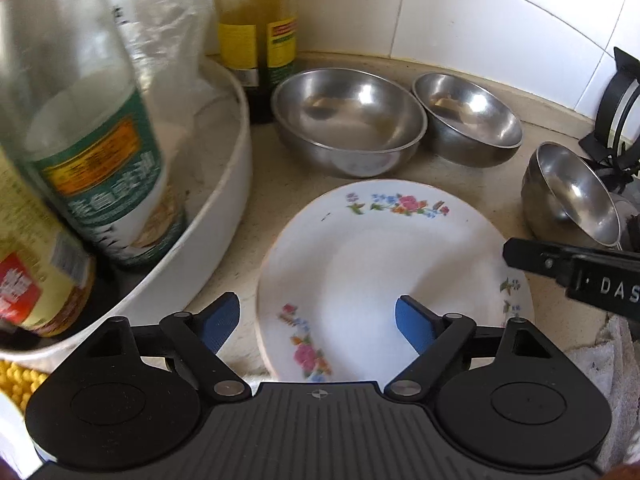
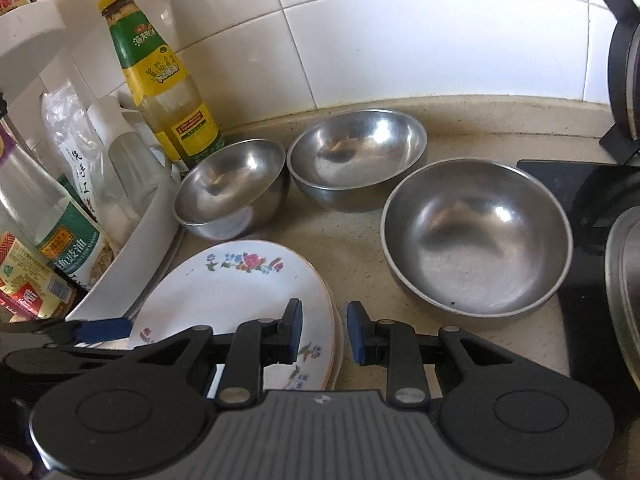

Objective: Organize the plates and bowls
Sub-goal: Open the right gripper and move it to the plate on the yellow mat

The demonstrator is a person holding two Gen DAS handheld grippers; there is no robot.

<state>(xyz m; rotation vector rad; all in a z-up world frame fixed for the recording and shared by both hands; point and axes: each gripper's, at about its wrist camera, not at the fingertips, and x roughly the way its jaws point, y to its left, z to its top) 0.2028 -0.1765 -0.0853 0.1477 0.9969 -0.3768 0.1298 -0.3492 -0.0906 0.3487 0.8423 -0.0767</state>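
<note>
A white plate with flower prints [image 1: 380, 272] lies on the beige counter, on top of a short stack of plates [image 2: 240, 292]. My left gripper [image 1: 318, 322] is open and straddles the plate's left rim, one blue pad outside it and one over its inside. My right gripper [image 2: 324, 334] is at the plate's right rim with a narrow gap between its pads, which are not pressing on anything. Three empty steel bowls stand behind: a small one [image 2: 232, 188], a medium one [image 2: 356, 160] and a large one [image 2: 476, 236].
A white tray [image 1: 224, 184] with sauce bottles [image 2: 160, 80] crowds the left side. A black stove top [image 2: 592, 216] and a steel lid [image 2: 628, 300] sit at the right. A tiled wall closes the back. A cloth [image 1: 608, 380] lies near the right front.
</note>
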